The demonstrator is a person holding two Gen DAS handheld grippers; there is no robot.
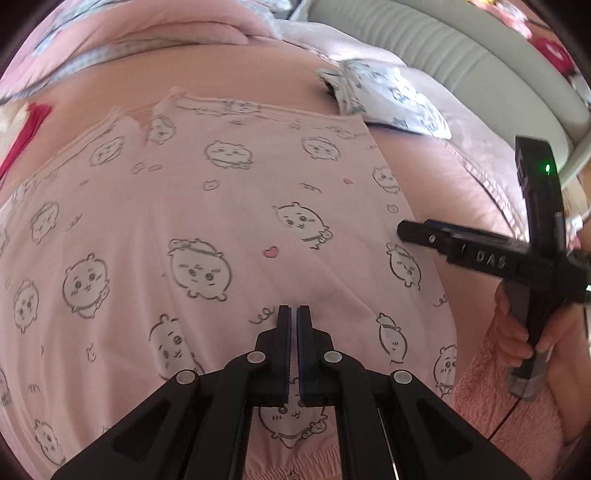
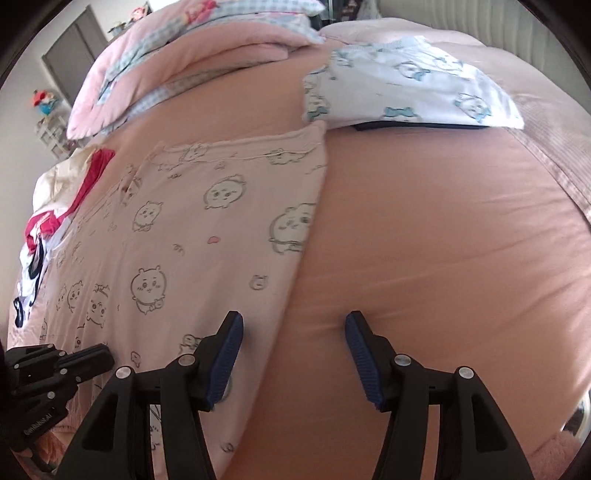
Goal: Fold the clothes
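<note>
From the left wrist camera, a pale pink cotton garment printed with round cartoon faces and small hearts (image 1: 229, 221) lies spread flat on a salmon-pink bed sheet (image 1: 258, 85). The left gripper (image 1: 294, 314) hangs over the garment's near part with its blue-padded jaws clenched together, and no cloth can be seen between them. To the right, the right gripper (image 1: 402, 229) reaches in sideways toward the garment's right edge, held by a hand (image 1: 535, 332) on its handle (a green light glows on its body). Beyond the garment sits a folded white cloth with blue cartoon prints (image 1: 391, 99), and a rolled pink quilt (image 1: 177, 29) lies at the far end.

From the right wrist camera, the right gripper (image 2: 293, 354) stands released, its jaws apart and empty, straddling the garment's right edge (image 2: 295, 280): one pad over the printed cloth, the other over bare sheet (image 2: 443, 240). The left gripper (image 2: 92, 356) shows at the lower left above the garment. A red and white heap of clothes (image 2: 55, 221) lies at the garment's left side, and the folded white cloth (image 2: 406, 88) rests near the garment's far right corner.
</note>
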